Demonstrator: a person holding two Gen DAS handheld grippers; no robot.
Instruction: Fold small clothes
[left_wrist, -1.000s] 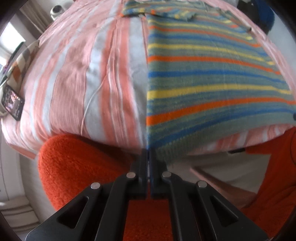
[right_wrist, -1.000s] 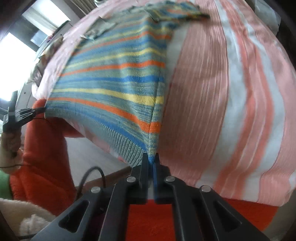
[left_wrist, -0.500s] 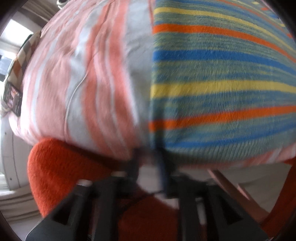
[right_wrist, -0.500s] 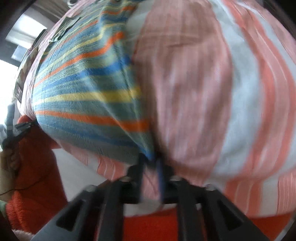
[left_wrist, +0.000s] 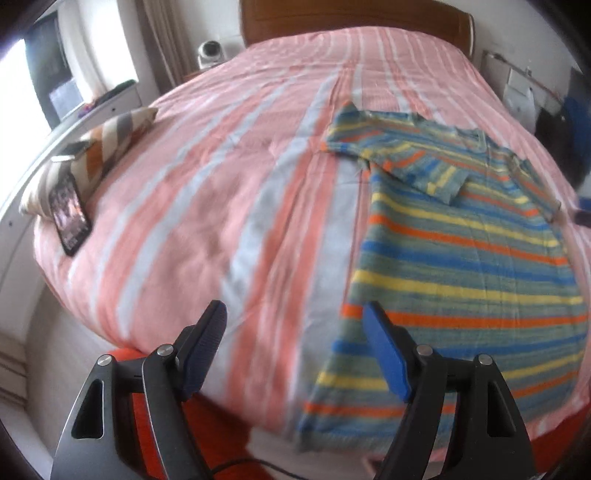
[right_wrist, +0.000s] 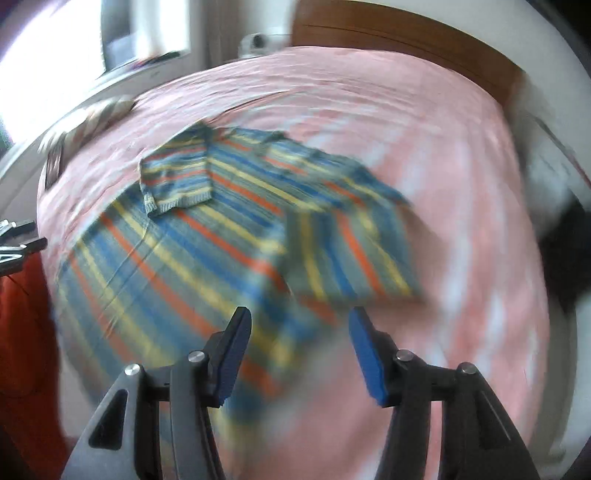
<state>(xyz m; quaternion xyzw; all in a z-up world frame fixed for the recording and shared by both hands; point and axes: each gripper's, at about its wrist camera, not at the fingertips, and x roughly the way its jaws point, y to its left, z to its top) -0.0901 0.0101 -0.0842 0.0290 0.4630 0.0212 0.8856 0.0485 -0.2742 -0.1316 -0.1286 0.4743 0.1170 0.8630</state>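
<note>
Now my left gripper (left_wrist: 295, 347) and right gripper (right_wrist: 299, 350) hover with fingers opening and nothing between them, the striped sweater (left_wrist: 461, 258) flat on the bed (left_wrist: 221, 184), sleeves folded in; next I judge gripping the hem to fold it upward.

Daylight only, from window (left_wrist: 44, 85) at upper left; blown out to white there in both views. Overall bright, soft, no hard shadows on bed (left_wrist: 229, 177).

Left wrist view: mild motion blur, worst on bedspread stripes near foot edge of bed; far headboard end fairly sharp. Sweater (left_wrist: 461, 266) stripes readable.

Right wrist view: heavy motion smear across whole bed, sweater stripes streaked, edges ghosted. Gripper fingers (right_wrist: 369, 354) stay sharp.

Fisheye: strong barrel bulge, dark vignette at corners, purple fringe at upper left.
</note>
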